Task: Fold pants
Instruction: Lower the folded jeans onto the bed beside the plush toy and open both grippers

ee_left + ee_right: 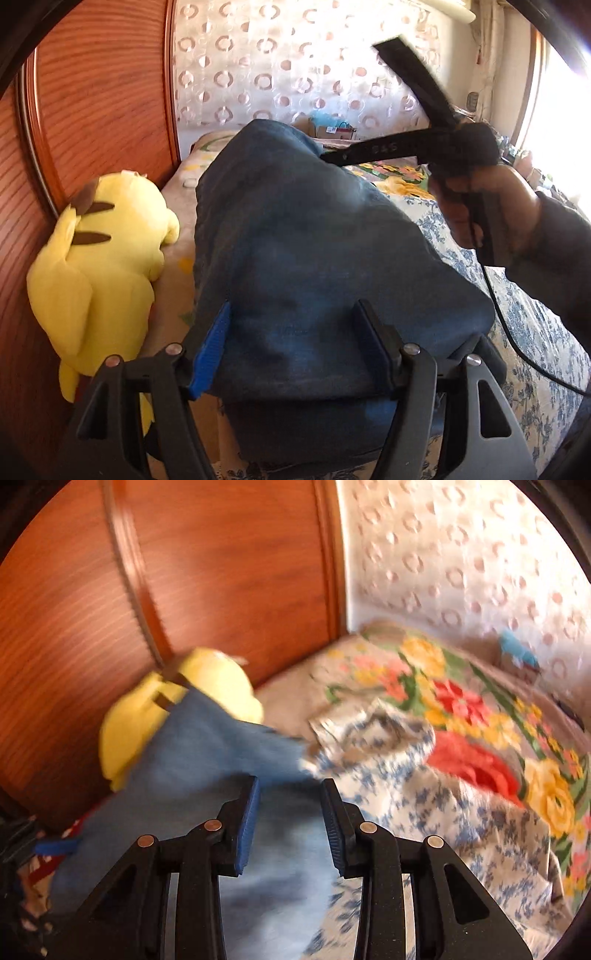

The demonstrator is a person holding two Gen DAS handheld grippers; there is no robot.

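The pants (314, 258) are blue denim, faded paler in patches. At nine o'clock of them lies a bright yellow plush toy (99, 266) with brown stripes on its back. The bedspread (406, 794) is white with small blue flowers; at two o'clock of it a blanket (480, 716) shows red, yellow and pink blooms with green on beige. The wardrobe (103, 92) is reddish-brown wood grain. The curtain (295, 62) is white with pinkish rings. Each gripper's frame is black, its pads (248, 823) blue.
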